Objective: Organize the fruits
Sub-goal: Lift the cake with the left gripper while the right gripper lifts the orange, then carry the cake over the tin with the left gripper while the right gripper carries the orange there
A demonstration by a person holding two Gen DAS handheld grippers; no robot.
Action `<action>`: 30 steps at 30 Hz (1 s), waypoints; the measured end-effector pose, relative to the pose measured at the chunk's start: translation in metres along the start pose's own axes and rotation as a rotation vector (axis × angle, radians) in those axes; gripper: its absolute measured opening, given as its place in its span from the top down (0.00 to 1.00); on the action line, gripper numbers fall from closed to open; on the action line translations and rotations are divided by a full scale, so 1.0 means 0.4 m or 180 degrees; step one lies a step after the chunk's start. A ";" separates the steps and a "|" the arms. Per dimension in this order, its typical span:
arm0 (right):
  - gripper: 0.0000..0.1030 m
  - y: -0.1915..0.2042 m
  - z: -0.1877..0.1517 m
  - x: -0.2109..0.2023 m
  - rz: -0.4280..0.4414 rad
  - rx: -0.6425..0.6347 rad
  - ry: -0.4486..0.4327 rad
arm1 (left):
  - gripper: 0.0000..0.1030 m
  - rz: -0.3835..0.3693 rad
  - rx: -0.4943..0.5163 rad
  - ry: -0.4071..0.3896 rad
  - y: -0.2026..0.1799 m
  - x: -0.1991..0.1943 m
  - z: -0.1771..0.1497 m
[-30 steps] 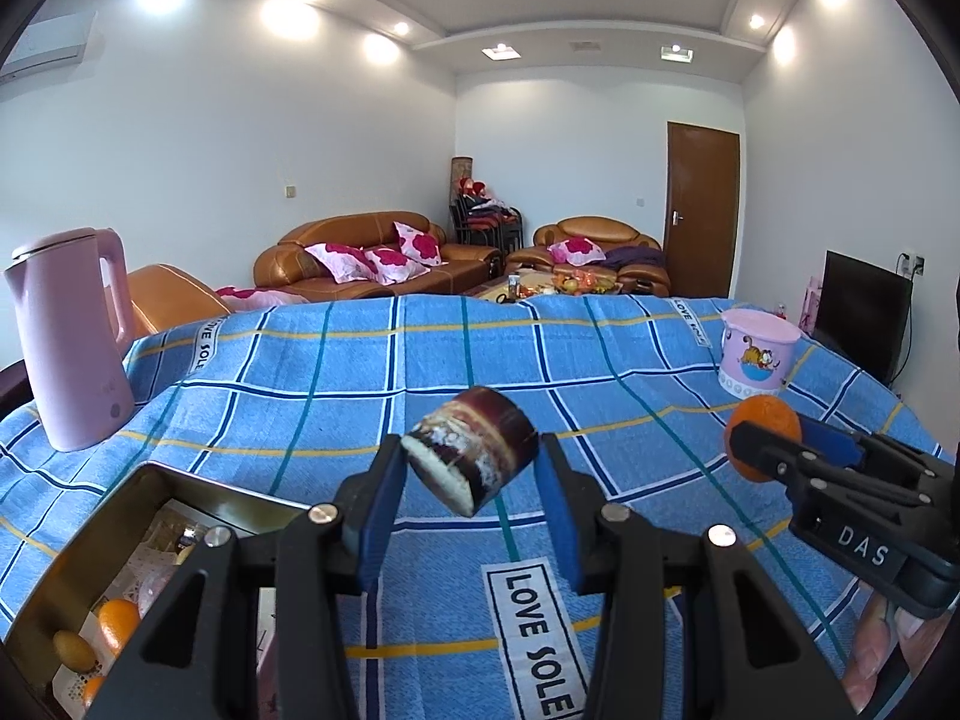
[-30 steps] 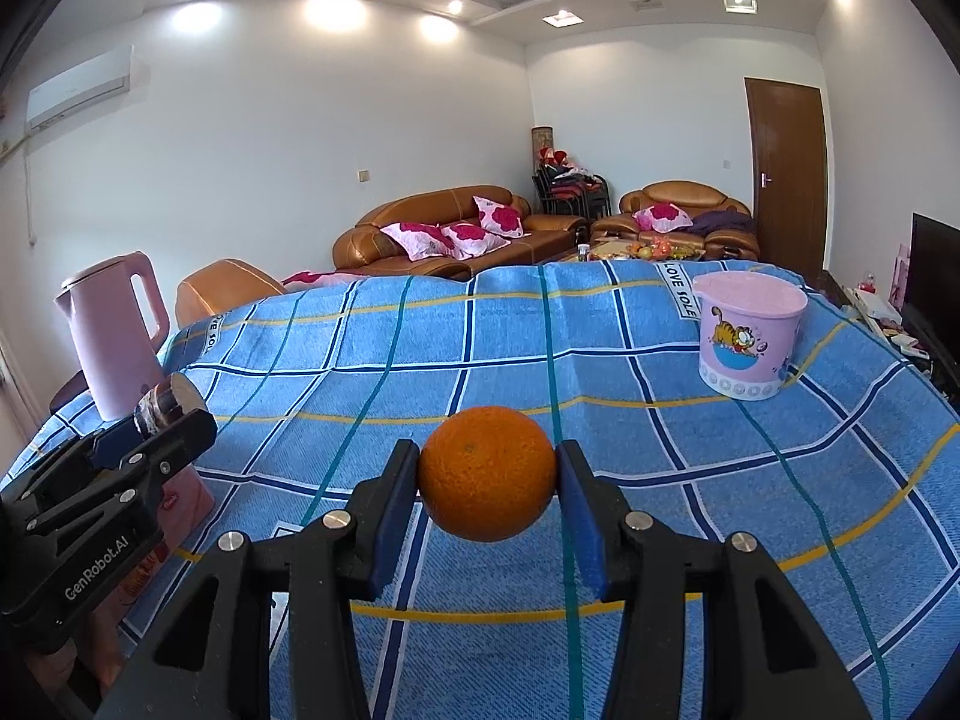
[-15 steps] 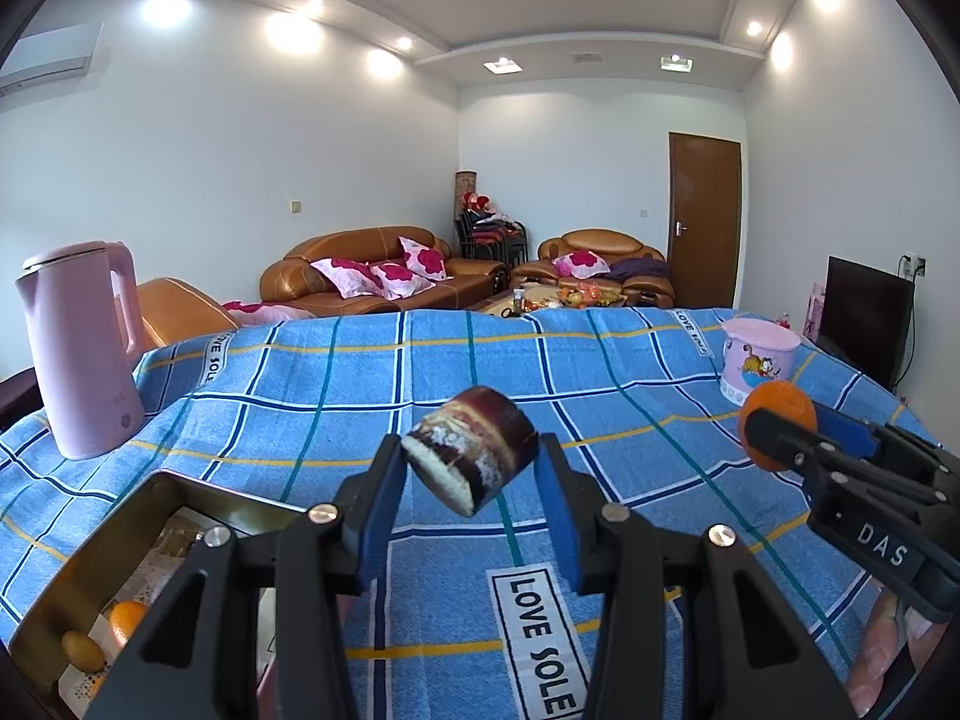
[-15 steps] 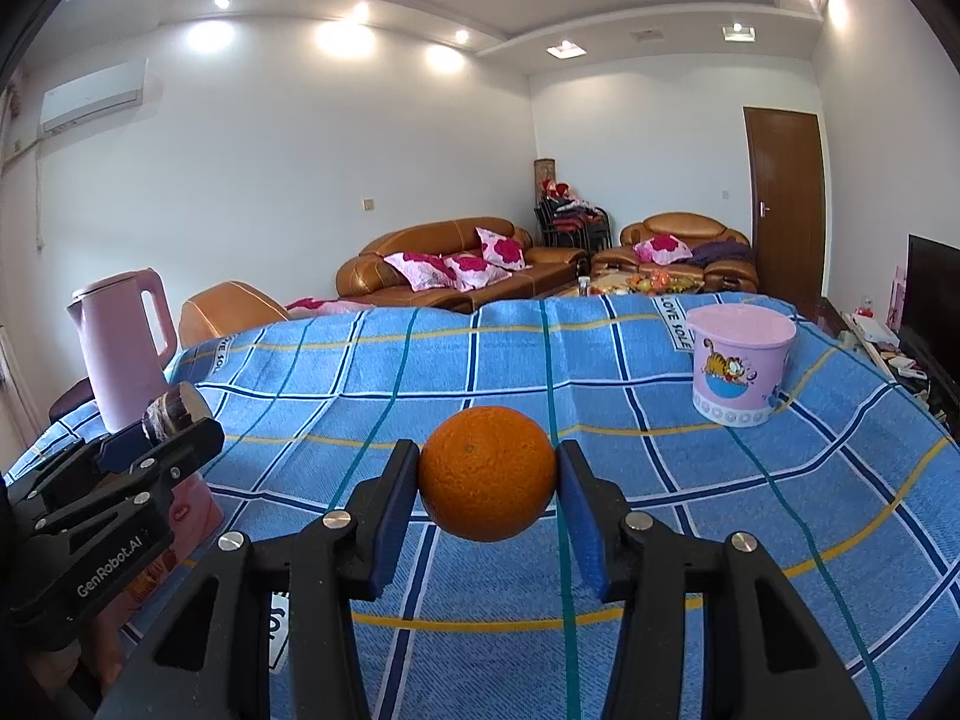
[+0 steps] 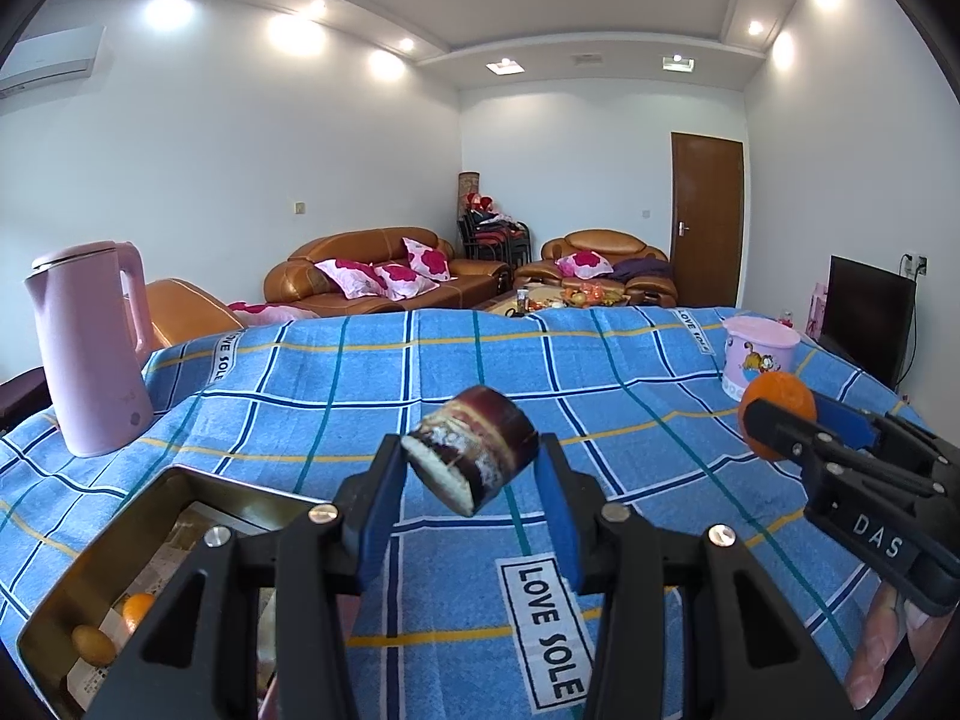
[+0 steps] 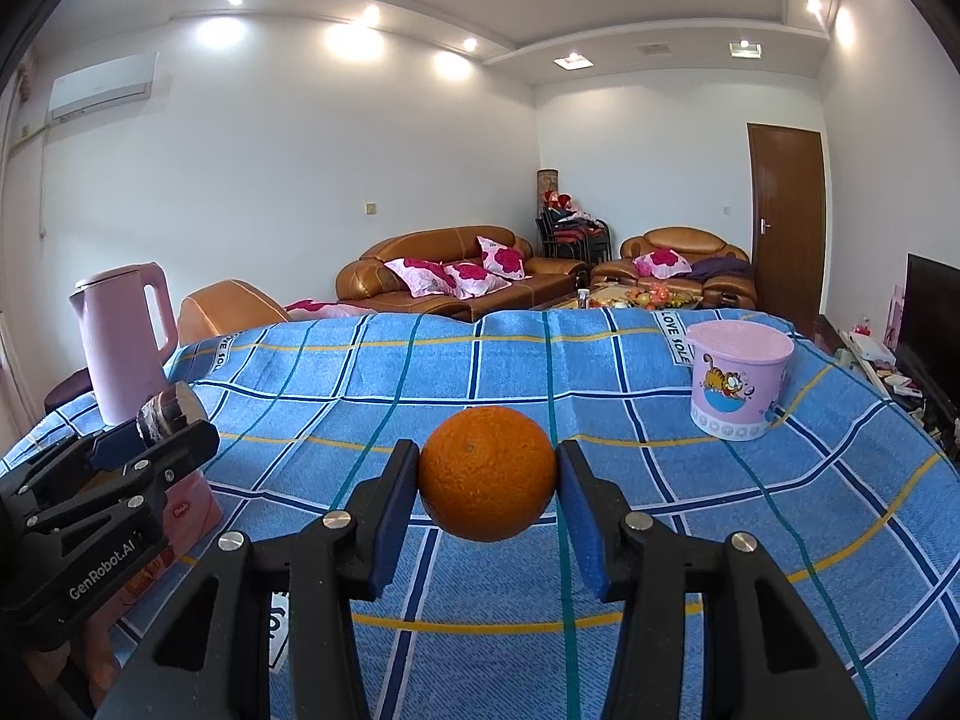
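Observation:
My left gripper (image 5: 471, 483) is shut on a short purple sugarcane piece (image 5: 474, 450) with a pale cut end, held above the blue checked cloth. My right gripper (image 6: 487, 495) is shut on an orange (image 6: 487, 473), also held above the cloth. In the left wrist view the right gripper with the orange (image 5: 777, 414) is at the right. In the right wrist view the left gripper with the sugarcane piece (image 6: 171, 414) is at the left. A gold tin box (image 5: 90, 576) at lower left holds small oranges (image 5: 138, 609).
A pink kettle (image 5: 90, 348) stands at the far left of the table. A pink cartoon bucket (image 6: 738, 387) stands at the far right. The blue checked cloth (image 6: 510, 372) covers the table. Sofas and a door lie beyond.
Both grippers have risen and tilted up a little, each keeping hold of its fruit. The table and box sit lower in the views.

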State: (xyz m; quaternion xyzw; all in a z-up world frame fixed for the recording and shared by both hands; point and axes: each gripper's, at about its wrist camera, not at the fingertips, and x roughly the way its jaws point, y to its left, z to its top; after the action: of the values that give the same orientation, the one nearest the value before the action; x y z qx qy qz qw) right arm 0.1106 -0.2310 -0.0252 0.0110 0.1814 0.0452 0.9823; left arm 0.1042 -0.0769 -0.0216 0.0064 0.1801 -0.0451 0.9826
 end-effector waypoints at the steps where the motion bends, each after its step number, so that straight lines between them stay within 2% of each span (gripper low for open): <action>1: 0.53 0.001 -0.001 -0.002 0.0029 0.0026 0.0005 | 0.56 0.0003 0.0004 -0.0002 0.002 -0.005 -0.002; 17: 0.53 0.120 0.012 -0.035 0.0337 -0.0050 -0.0022 | 0.56 0.0030 -0.0030 0.0041 0.072 -0.078 -0.014; 30: 0.53 0.231 0.059 -0.058 0.0670 -0.0166 -0.0053 | 0.56 0.0229 -0.0125 0.0052 0.165 -0.131 -0.009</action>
State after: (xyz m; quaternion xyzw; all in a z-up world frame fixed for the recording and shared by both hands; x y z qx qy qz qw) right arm 0.0894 -0.1412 0.0085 0.0048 0.1698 0.1528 0.9735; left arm 0.0602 -0.0064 -0.0066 -0.0061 0.1886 -0.0061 0.9820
